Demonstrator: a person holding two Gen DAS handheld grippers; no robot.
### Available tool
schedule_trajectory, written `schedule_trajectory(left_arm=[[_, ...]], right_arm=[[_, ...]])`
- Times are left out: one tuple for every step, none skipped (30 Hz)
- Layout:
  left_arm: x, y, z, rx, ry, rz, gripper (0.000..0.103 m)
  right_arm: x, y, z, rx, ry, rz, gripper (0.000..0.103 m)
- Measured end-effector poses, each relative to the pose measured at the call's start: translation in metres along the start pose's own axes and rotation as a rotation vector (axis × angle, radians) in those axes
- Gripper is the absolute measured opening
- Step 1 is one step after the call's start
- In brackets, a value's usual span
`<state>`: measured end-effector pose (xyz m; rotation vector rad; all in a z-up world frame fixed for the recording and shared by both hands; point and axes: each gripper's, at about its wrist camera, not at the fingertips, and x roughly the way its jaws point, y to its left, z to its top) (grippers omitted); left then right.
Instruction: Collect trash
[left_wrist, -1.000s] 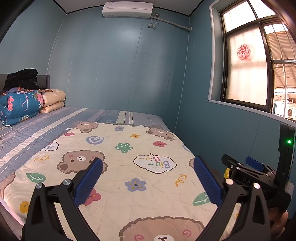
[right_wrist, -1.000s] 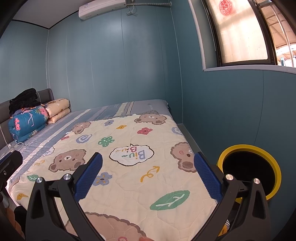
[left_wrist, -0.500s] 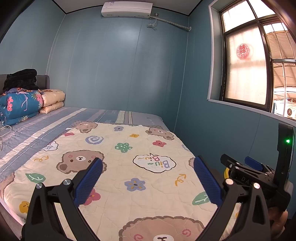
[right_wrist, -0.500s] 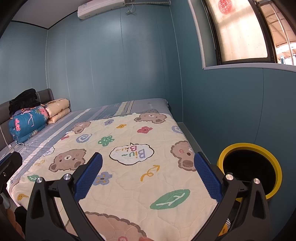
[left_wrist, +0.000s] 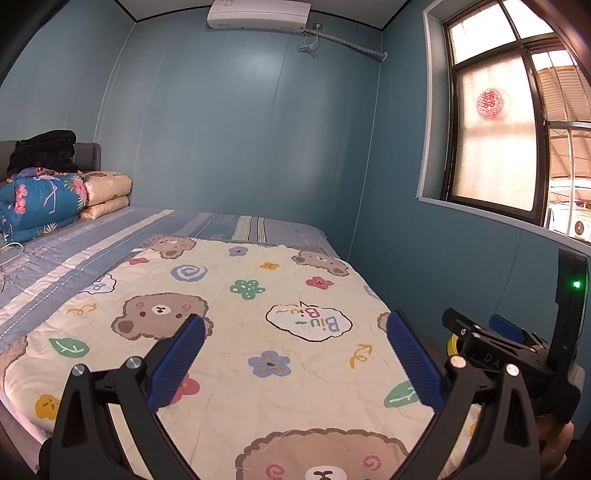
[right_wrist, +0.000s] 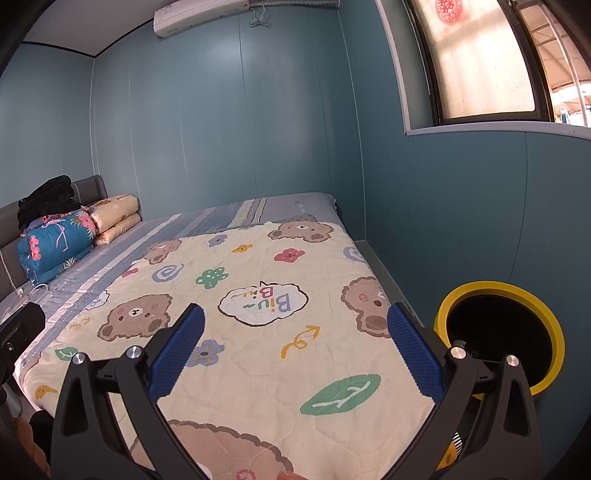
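Observation:
A round bin with a yellow rim (right_wrist: 554, 332) and a black inside stands on the floor to the right of the bed; a sliver of its rim (left_wrist: 451, 345) shows in the left wrist view. My left gripper (left_wrist: 295, 354) is open and empty above the bear-pattern quilt (left_wrist: 258, 314). My right gripper (right_wrist: 295, 350) is open and empty above the same quilt (right_wrist: 258, 325), its right finger (right_wrist: 413, 354) close to the bin. The right gripper's body (left_wrist: 517, 354) shows at the right of the left wrist view. No trash shows on the quilt.
Folded bedding (left_wrist: 40, 206) with dark clothes (left_wrist: 44, 151) on top lies at the headboard on the far left. Blue walls close the room, with a window (left_wrist: 498, 136) on the right. A white cable (left_wrist: 9, 251) lies on the striped sheet at the left.
Both views have shifted only slightly. Both grippers stay open and empty over the quilt.

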<state>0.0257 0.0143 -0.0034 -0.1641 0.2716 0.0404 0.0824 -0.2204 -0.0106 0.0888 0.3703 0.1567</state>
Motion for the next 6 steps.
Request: schedule_trajectory(left_arm=[[0.0004, 0.0002, 0.0000, -0.001, 0.003, -0.002, 0.095], [0.0006, 0.0004, -0.0001, -0.002, 0.003, 0.000, 0.095], [0.0008, 0.0005, -0.0001, -0.001, 0.002, 0.003, 0.095], [0.0008, 0.0004, -0.0002, 0.000, 0.002, 0.004, 0.095], [0.0008, 0.0004, -0.0003, 0.001, 0.002, 0.004, 0.095], [0.0009, 0.0001, -0.0001, 0.001, 0.001, 0.004, 0.095]], right_arm=[[-0.0012, 0.0012, -0.0010, 0.000, 0.002, 0.001, 0.095], [0.0003, 0.0002, -0.0002, 0.001, 0.003, 0.000, 0.095], [-0.0002, 0.0002, -0.0006, 0.001, 0.003, 0.000, 0.095], [-0.0005, 0.0004, -0.0010, 0.002, 0.004, 0.000, 0.095], [-0.0003, 0.0002, -0.0008, 0.003, 0.004, 0.000, 0.095], [0.0000, 0.0000, -0.0006, 0.002, 0.004, 0.000, 0.095]])
